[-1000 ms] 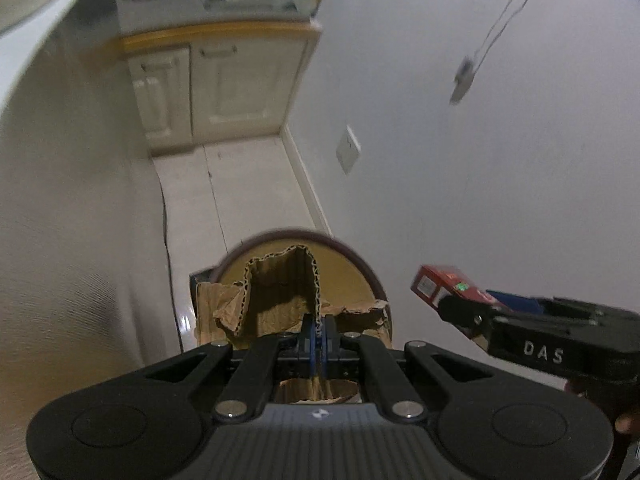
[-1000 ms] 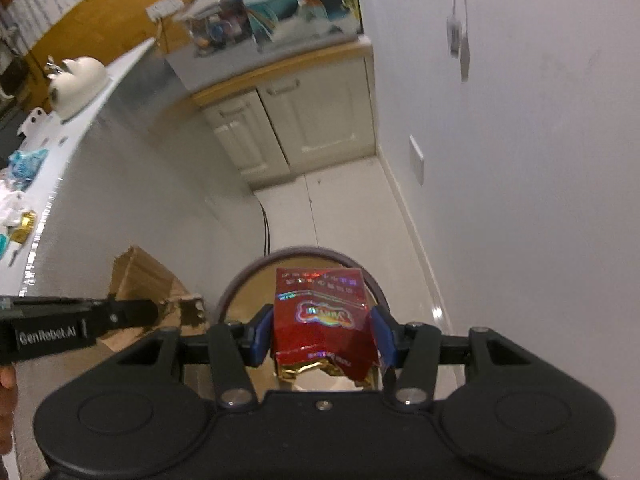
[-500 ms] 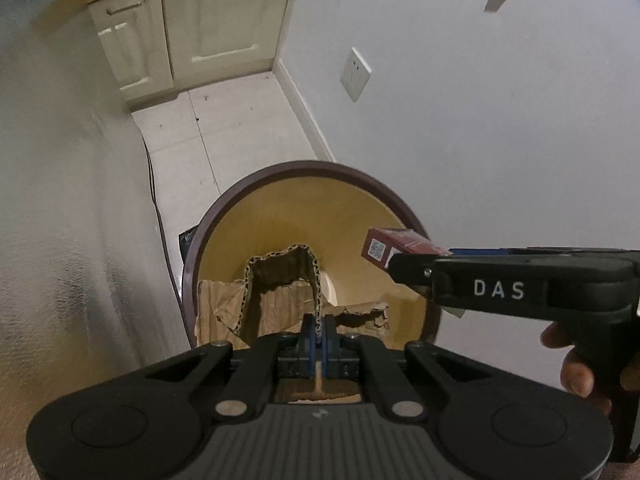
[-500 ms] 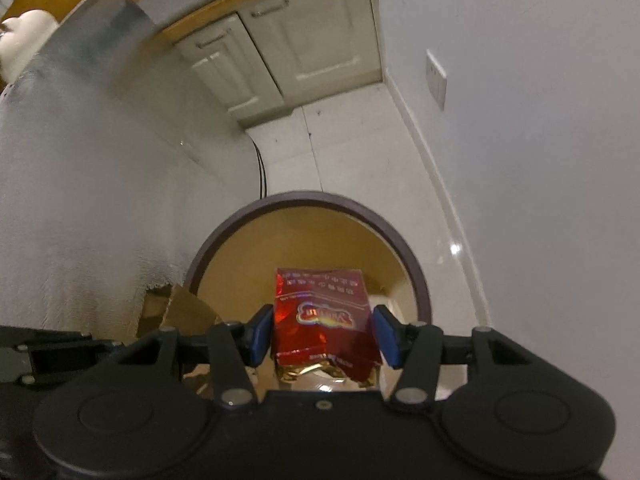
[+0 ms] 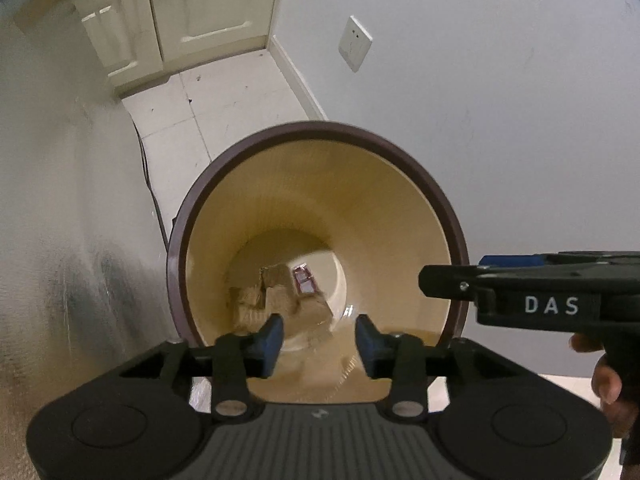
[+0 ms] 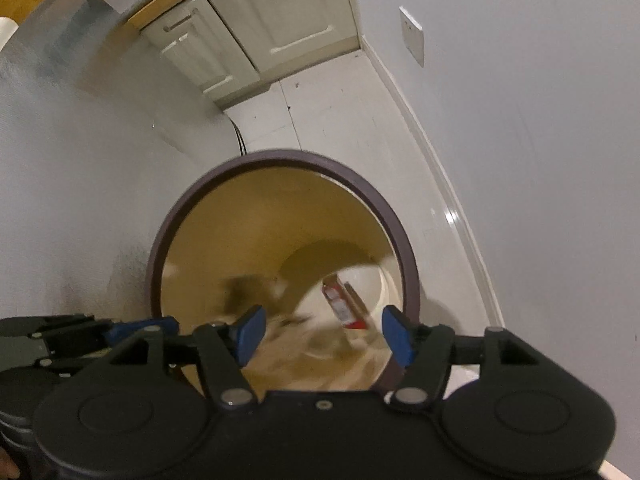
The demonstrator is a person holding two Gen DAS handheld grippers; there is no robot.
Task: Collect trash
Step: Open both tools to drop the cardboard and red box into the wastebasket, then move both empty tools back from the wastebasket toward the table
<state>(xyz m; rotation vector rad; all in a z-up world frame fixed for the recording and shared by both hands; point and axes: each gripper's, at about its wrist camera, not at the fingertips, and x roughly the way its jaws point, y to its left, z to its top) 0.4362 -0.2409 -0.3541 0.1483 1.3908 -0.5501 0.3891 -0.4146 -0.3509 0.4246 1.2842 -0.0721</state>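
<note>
both tongs, left [image 5: 319, 335] and right [image 6: 322, 333] marked "das", are opening empty over the bin [image 5: 440, 196].

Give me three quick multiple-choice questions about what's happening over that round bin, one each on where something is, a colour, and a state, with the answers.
1. Where is the red packet?
A. between the right gripper's fingers
B. inside the bin
C. on the floor beside the bin

2. What colour is the bin's rim?
A. dark brown
B. bright green
C. white

3. How do the left gripper's jaws stand?
A. clamped on cardboard
B. clamped on the rim
C. apart, with nothing between them

Answers: 1 B, the packet lies low in the bin near the torn cardboard. 2 A, a dark brown ring tops the yellow wall. 3 C, the blue pads are spread and opening, empty.
</note>
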